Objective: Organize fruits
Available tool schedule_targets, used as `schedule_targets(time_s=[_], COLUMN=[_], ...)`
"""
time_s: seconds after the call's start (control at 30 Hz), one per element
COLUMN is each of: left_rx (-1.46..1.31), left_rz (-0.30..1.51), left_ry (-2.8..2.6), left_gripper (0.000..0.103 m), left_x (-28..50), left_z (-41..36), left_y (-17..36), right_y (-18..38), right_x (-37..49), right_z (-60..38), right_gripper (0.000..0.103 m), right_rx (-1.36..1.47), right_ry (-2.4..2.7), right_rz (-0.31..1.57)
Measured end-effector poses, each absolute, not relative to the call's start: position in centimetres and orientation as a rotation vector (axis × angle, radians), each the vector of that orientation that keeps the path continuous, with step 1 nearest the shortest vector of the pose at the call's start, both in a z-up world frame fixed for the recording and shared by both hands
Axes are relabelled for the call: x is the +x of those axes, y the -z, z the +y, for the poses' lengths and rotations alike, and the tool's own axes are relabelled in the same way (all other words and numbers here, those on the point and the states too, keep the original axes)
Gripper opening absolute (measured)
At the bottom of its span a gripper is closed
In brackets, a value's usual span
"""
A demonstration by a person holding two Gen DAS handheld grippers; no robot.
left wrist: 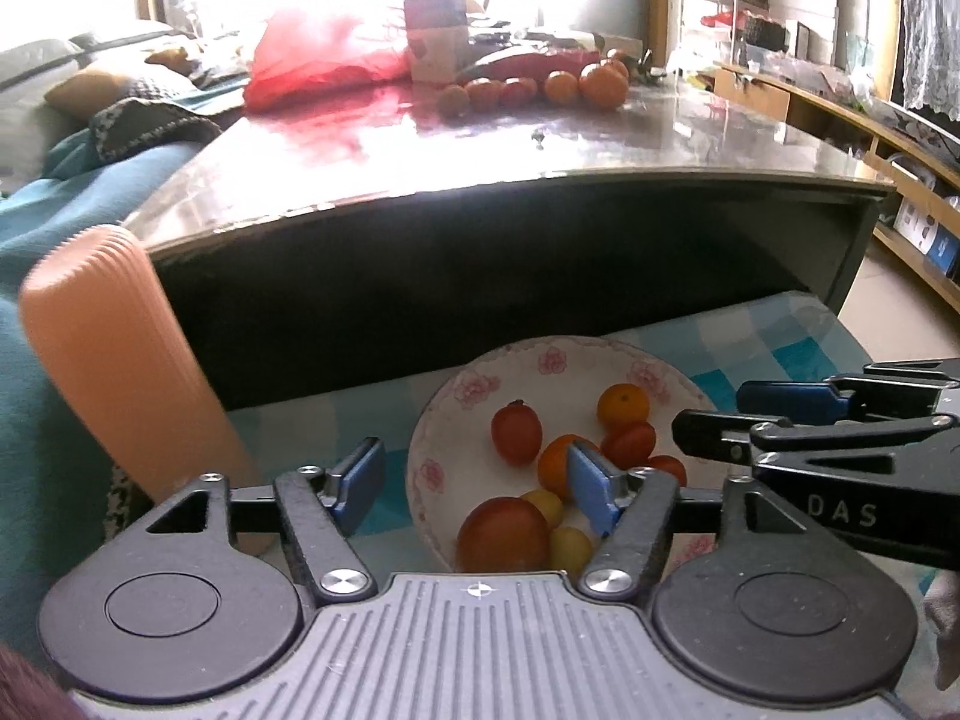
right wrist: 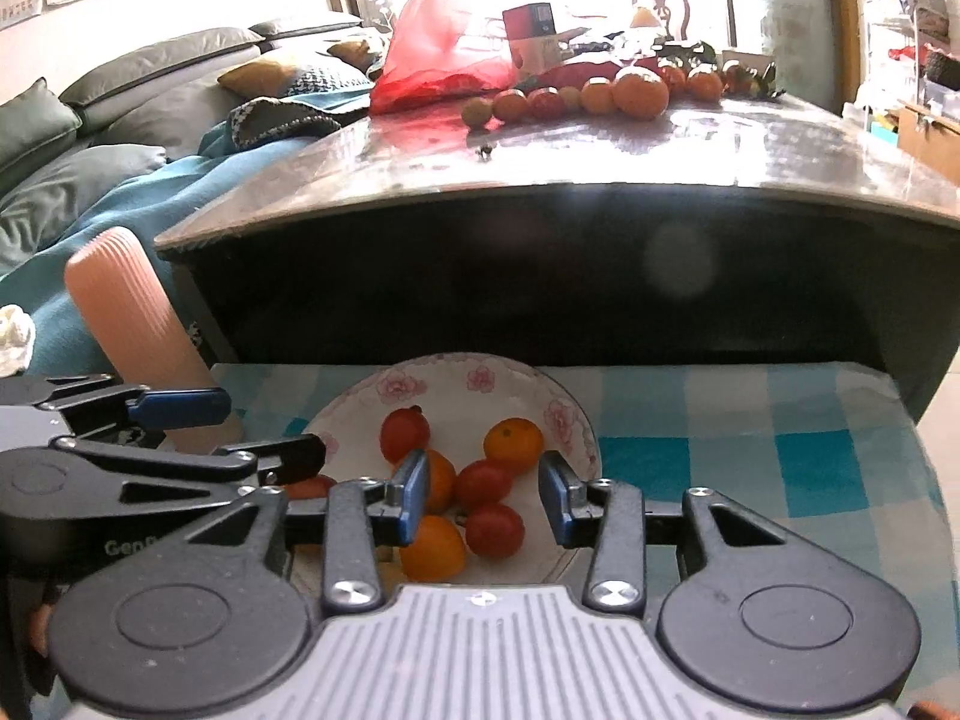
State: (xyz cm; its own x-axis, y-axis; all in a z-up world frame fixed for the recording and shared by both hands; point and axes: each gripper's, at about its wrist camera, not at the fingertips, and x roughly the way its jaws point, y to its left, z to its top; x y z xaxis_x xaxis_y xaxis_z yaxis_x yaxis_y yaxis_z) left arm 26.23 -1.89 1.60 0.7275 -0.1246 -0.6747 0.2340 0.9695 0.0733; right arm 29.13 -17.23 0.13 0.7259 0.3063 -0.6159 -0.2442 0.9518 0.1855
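A white flowered plate [left wrist: 510, 363] [right wrist: 456, 381] sits on a blue checked cloth and holds several small tomatoes and oranges, among them a red tomato [left wrist: 516, 433] [right wrist: 405, 433] and an orange [left wrist: 623, 403] [right wrist: 513, 443]. My left gripper [left wrist: 474, 483] hovers open over the plate's left rim, nothing between its fingers. My right gripper [right wrist: 485, 501] hangs open above the plate's fruit, empty. Each gripper shows in the other's view, the right gripper [left wrist: 774, 414] at the right edge and the left gripper [right wrist: 252, 429] at the left edge.
A dark glossy table [left wrist: 480, 180] [right wrist: 570, 162] rises right behind the plate, with a row of oranges and tomatoes [left wrist: 540, 87] [right wrist: 588, 96], a red bag [right wrist: 438, 54] and a box at its far side. A ribbed peach cylinder [left wrist: 120, 372] [right wrist: 138, 312] stands left. A sofa lies beyond.
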Motion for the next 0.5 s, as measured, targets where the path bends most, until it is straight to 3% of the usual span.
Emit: schedule_targets(time_s=[0.13, 0.5], left_rx=[0.155, 0.171], left_rz=[0.710, 0.670], left_ry=[0.196, 0.186], left_gripper=[0.084, 0.091], left_x=[24.9, 19.8], left_z=[-1.8, -1.8], left_y=[-2.4, -3.4], right_y=[-1.3, -2.9], right_x=[27.4, 20.8], right_z=[-17.5, -17.8], right_gripper=[0.055, 0.061], right_rx=[0.114, 0.072], right_ry=[-0.287, -0.261], right_rz=[0.679, 0.673])
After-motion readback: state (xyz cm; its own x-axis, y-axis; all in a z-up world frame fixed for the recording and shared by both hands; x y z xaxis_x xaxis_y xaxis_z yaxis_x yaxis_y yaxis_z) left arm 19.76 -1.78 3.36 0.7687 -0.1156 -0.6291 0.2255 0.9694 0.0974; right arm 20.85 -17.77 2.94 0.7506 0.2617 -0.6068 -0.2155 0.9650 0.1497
